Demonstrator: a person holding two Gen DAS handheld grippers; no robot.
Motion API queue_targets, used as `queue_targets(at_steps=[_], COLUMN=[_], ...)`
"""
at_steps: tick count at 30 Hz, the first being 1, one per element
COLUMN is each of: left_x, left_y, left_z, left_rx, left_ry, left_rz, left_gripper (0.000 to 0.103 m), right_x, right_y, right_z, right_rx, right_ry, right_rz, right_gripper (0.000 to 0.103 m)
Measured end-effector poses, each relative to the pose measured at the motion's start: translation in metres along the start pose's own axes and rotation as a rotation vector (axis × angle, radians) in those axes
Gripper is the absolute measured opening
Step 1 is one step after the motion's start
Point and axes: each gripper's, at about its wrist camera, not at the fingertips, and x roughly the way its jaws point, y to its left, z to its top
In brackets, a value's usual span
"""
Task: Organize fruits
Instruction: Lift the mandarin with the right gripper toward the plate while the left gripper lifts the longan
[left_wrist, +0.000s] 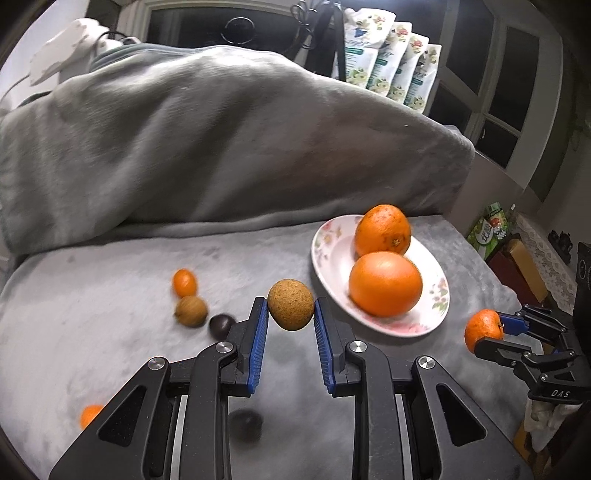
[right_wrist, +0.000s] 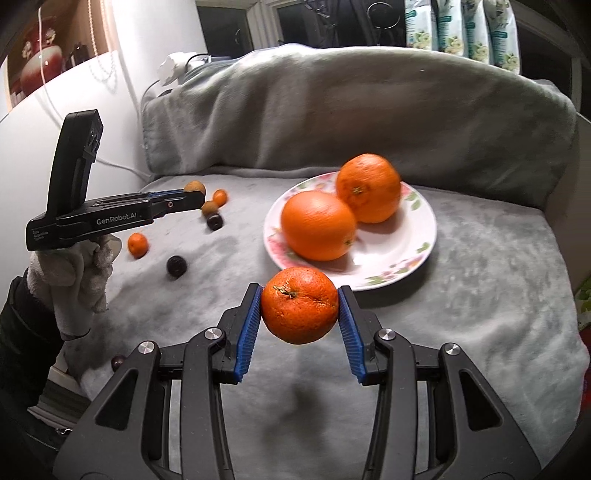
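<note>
My left gripper is shut on a small brown round fruit, held above the grey blanket, left of the floral plate. The plate holds two large oranges. My right gripper is shut on a mandarin, held just in front of the plate with its two oranges. The right gripper also shows in the left wrist view with the mandarin. The left gripper shows in the right wrist view.
Loose on the blanket lie a kumquat, a brown fruit, dark round fruits, and a small orange fruit. A blanket-covered sofa back rises behind. The seat's right edge drops off.
</note>
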Motion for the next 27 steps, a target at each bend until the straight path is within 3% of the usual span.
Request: queue_targets(at_steps=[10, 27], left_x=[0.028, 0.069], left_y=[-0.019, -0.029], left_z=[0.023, 0.046], left_rx=[0.056, 0.071], left_ry=[0.024, 0.077], left_rz=[-0.020, -0.064], left_gripper=[0.024, 0.024], right_x=[0.005, 0.026], right_y=[-0.024, -0.053], right_z=[0.012, 0.021], right_rx=[0.008, 0.031], right_ry=[0.000, 0.028], right_rz=[-0.056, -0.080], right_gripper=[0.043, 0.043])
